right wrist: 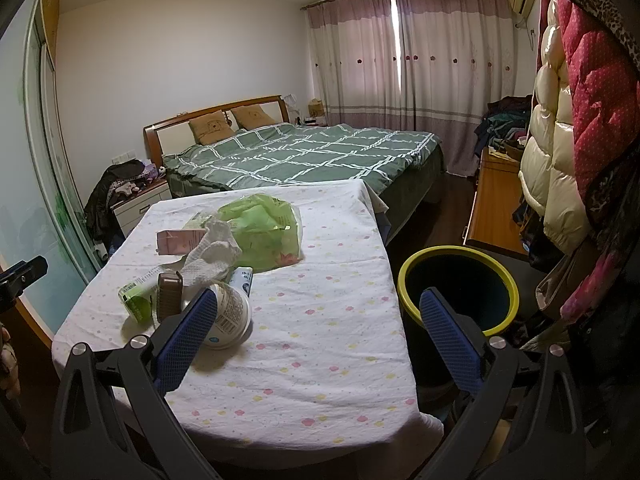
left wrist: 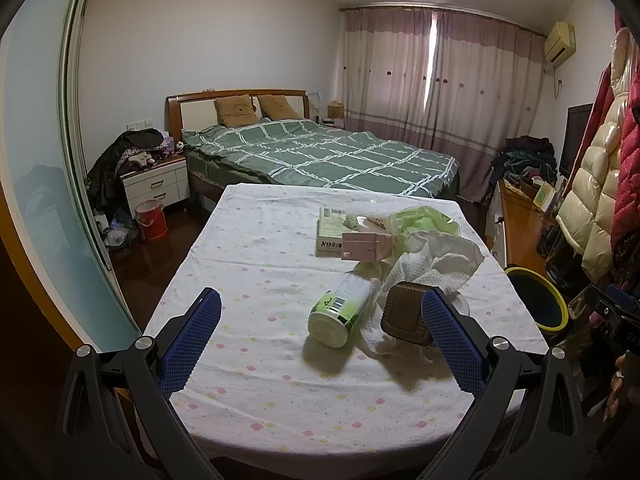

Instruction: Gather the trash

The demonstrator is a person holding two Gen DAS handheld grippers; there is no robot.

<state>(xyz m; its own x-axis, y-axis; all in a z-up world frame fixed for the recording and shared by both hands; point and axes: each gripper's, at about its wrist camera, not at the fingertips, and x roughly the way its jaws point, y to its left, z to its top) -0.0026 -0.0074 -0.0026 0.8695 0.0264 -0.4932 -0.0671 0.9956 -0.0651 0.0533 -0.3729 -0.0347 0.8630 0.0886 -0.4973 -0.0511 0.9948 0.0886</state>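
Note:
Trash lies on a table with a white dotted cloth: a green and white can on its side, a brown plastic tray, crumpled white paper towel, a pink box, a white box and a green plastic bag. My left gripper is open above the table's near side, the can between its fingers' line. In the right wrist view a white cup lies by the can. My right gripper is open over the table's right edge, beside a yellow-rimmed bin.
The bin stands on the floor right of the table. A bed with a green checked cover lies beyond. A nightstand and a red bucket are at the left; a wooden dresser and hanging coats at the right.

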